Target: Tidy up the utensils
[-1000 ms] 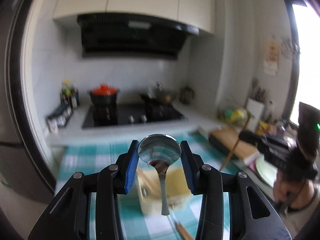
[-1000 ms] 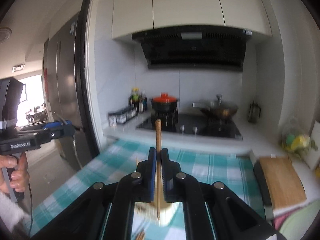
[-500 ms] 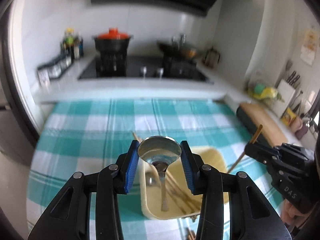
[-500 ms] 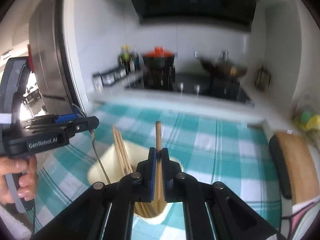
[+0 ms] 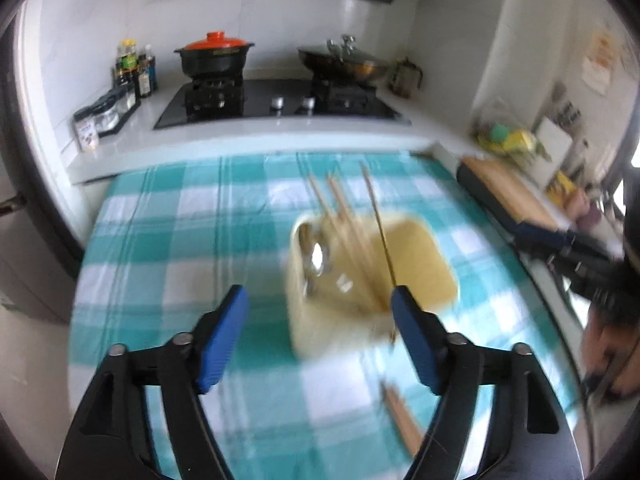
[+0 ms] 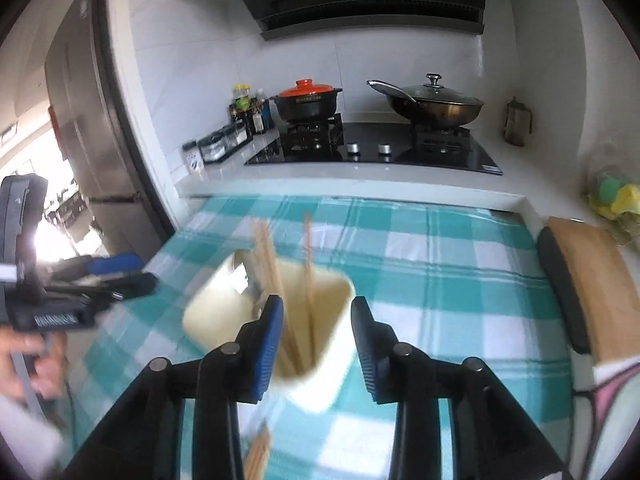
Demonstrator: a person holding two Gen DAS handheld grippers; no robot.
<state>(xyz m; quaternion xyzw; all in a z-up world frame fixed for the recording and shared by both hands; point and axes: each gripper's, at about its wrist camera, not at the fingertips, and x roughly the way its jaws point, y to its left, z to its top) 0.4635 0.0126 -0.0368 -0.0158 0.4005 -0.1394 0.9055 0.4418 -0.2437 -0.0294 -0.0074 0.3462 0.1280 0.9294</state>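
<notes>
Both jaws stand spread wide with nothing between the blue pads: left gripper (image 5: 318, 300) hangs above the near-left side of the holder, right gripper (image 6: 318, 320) above its near edge, each released, presumably so the utensils can stand free inside. Largest item is the tablecloth (image 5: 168, 240), teal-and-white check, covering the table from the near edge to the white counter at the far side. On the counter sits the hob (image 6: 372, 148), carrying the red-lidded pot (image 6: 306, 100) on the left and the lidded wok (image 6: 434, 104) on the right. A cutting board (image 6: 596, 288) lies along the right edge of the table. The task's container, a cream utensil holder (image 5: 424, 248), stands upright near the table's middle; motion blur softens its outline. Inside it, wooden chopsticks (image 5: 340, 216) lean toward the far side, tips projecting past the rim; being longer than the holder is deep, they rest angled against its wall. A metal spoon (image 5: 316, 256) sits in the left part of the holder, bowl catching light. More chopsticks (image 5: 402, 420) lie loose on the cloth nearer than the holder; judged still to be collected, so the sorting looks partly done.
</notes>
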